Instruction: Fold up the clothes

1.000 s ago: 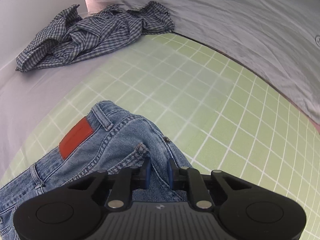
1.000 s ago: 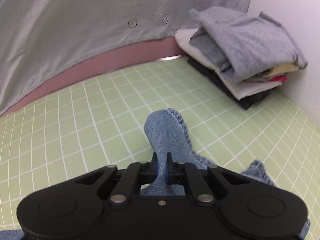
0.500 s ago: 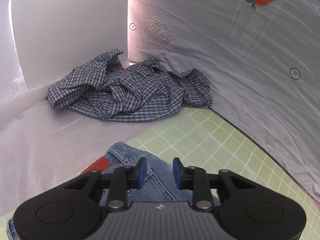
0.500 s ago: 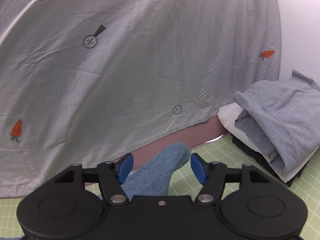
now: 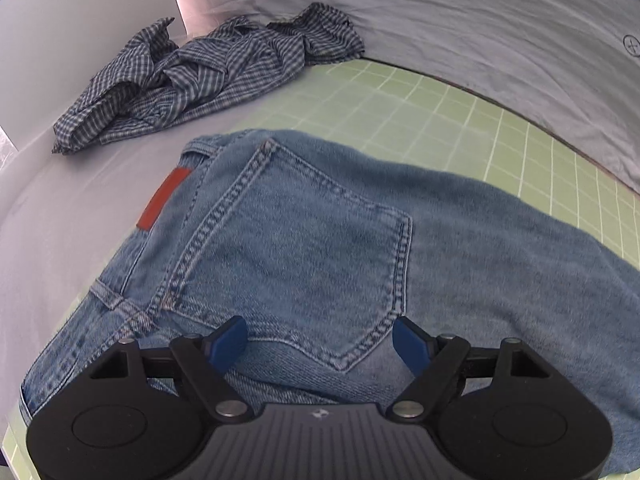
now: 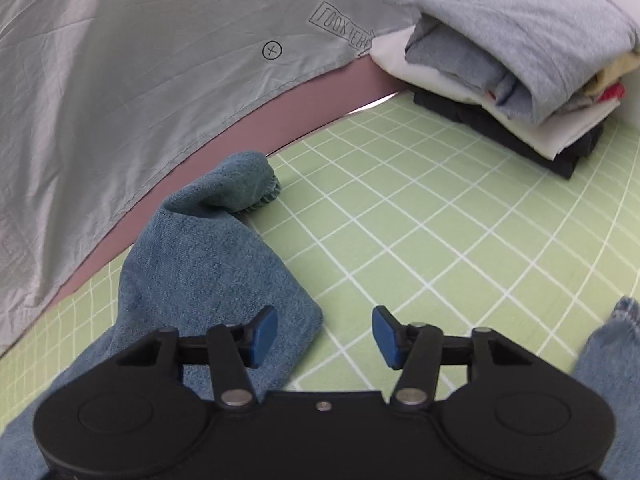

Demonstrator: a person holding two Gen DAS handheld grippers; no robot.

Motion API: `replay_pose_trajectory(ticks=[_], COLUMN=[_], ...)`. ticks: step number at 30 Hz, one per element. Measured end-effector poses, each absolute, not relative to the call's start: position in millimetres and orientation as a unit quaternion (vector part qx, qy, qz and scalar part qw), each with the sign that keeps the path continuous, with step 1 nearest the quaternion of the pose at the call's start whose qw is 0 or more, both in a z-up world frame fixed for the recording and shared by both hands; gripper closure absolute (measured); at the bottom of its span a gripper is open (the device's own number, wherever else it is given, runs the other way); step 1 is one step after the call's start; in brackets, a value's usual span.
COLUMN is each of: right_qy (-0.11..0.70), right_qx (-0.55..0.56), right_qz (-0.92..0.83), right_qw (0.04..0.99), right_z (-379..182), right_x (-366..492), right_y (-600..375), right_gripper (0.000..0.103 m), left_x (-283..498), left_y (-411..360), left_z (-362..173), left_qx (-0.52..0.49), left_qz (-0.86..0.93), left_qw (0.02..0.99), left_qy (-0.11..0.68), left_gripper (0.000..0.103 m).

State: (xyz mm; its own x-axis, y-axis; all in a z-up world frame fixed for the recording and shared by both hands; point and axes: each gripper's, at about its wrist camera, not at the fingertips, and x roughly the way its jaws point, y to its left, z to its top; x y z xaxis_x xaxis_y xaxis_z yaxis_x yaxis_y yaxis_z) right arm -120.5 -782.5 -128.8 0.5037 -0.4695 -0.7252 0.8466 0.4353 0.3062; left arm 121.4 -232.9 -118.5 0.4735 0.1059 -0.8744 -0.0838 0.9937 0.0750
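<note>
Left wrist view: the left gripper (image 5: 320,336) hangs spread wide above the jeans (image 5: 320,240), gripping nothing. The jeans lie on the green grid mat (image 5: 440,92). The right gripper (image 6: 325,336) also gapes empty beside 1 bunched leg (image 6: 208,256).

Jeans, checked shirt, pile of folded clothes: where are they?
jeans (image 5: 304,240), left wrist view, back pocket.
checked shirt (image 5: 208,76), left wrist view, crumpled middle.
pile of folded clothes (image 6: 528,24), right wrist view, grey top garment.

We note a green gridded mat (image 6: 460,240) as the working surface. Along its far edge hangs a wrinkled grey sheet (image 6: 140,80) printed with crosshair marks and a boxed arrow label. A white surface (image 5: 60,200) borders the mat's left edge in the left wrist view.
</note>
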Motion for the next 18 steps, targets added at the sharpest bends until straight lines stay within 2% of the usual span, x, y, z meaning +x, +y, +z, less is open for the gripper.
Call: replay_pose_trajectory(ticks=[2, 5, 7, 11, 14, 16, 18], right_qy=[0.264, 0.232, 0.219, 0.192, 0.187, 0.2, 0.212], right_qx=[0.371, 0.422, 0.448, 0.511, 0.527, 0.488, 0.426], right_qz=[-0.404, -0.397, -0.396, -0.381, -0.368, -0.368, -0.366], right_qw=[0.793, 0.782, 0.771, 0.746, 0.743, 0.766, 0.8], right_z=[-136.1, -145.2, -149.6, -159.7, -161.1, -151.7, -134.9], right_x=[-121.3, -119.8, -116.6, -113.6, -108.9, -100.6, -89.6], right_y=[-789.1, -800.1, -807.0, -820.5, -823.5, -818.2, -806.5], right_gripper=[0.05, 0.043, 0.029, 0.03, 0.054, 0.081, 0.083], left_x=[118.2, 117.5, 117.4, 117.2, 118.0, 118.6, 119.4], left_y=[-238.1, -248.1, -253.9, -263.0, -262.7, -261.4, -260.7], left_z=[-122.8, -126.0, -129.4, -134.4, -134.5, -134.6, -134.8], left_qx=[0.031, 0.067, 0.085, 0.11, 0.107, 0.105, 0.104], left_qz=[0.057, 0.049, 0.048, 0.053, 0.056, 0.056, 0.056], left_qw=[0.857, 0.852, 0.849, 0.846, 0.847, 0.846, 0.846], left_qy=[0.512, 0.517, 0.519, 0.518, 0.518, 0.519, 0.52], left_gripper=[0.017, 0.01, 0.008, 0.005, 0.003, 0.003, 0.002])
